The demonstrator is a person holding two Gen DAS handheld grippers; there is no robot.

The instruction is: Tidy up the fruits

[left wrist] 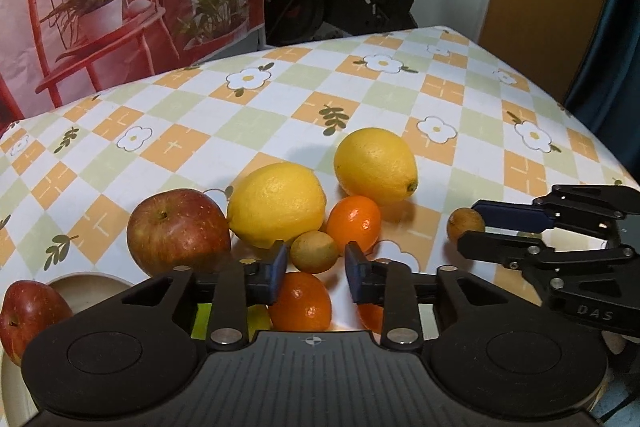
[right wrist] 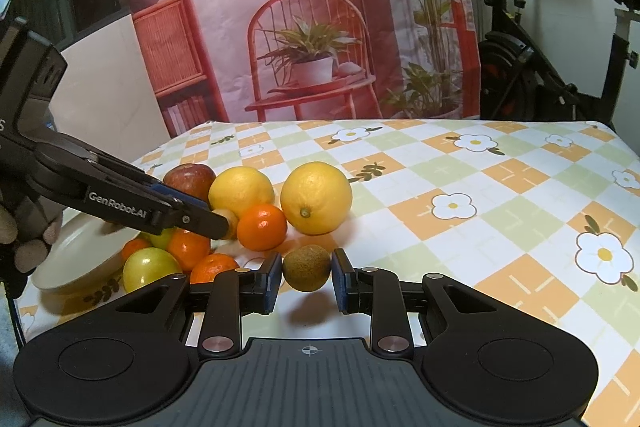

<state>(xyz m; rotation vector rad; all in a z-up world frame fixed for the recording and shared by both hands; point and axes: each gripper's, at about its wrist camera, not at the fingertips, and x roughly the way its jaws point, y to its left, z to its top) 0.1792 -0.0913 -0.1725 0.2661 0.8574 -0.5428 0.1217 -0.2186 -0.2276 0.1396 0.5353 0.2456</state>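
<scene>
**Orange-and-green checked cloth, heaped fruit, two grippers in among it**

Spread across the table: a flowered checked cloth (right wrist: 460,183), bare on the right, crowded on the left.

Reaching in from the left: the left gripper (left wrist: 316,259), jaws set narrow on either side of a small greenish fruit (left wrist: 315,251), with slim gaps visible at both pads (left wrist: 276,271), so not clamped. In the right wrist view, most of that fruit hidden behind the near finger.

Coming in from the right side of the heap: the right gripper (right wrist: 306,267), closed on a small brown fruit (right wrist: 307,267), held just clear of the cloth with a shadow beneath, well apart from the pile.

At the near left edge: a cream plate (right wrist: 72,259), carrying a red apple (left wrist: 28,315) on its rim side.

Just beyond the plate: a larger red apple (left wrist: 178,231), touching a lemon (left wrist: 276,205). Beside that, a second lemon (left wrist: 376,165), slightly apart.

Tucked between the lemons: an orange (left wrist: 354,221). Closer to the plate: further oranges (right wrist: 188,247) and a yellow-green fruit (right wrist: 150,267), packed together against the plate's edge.
</scene>
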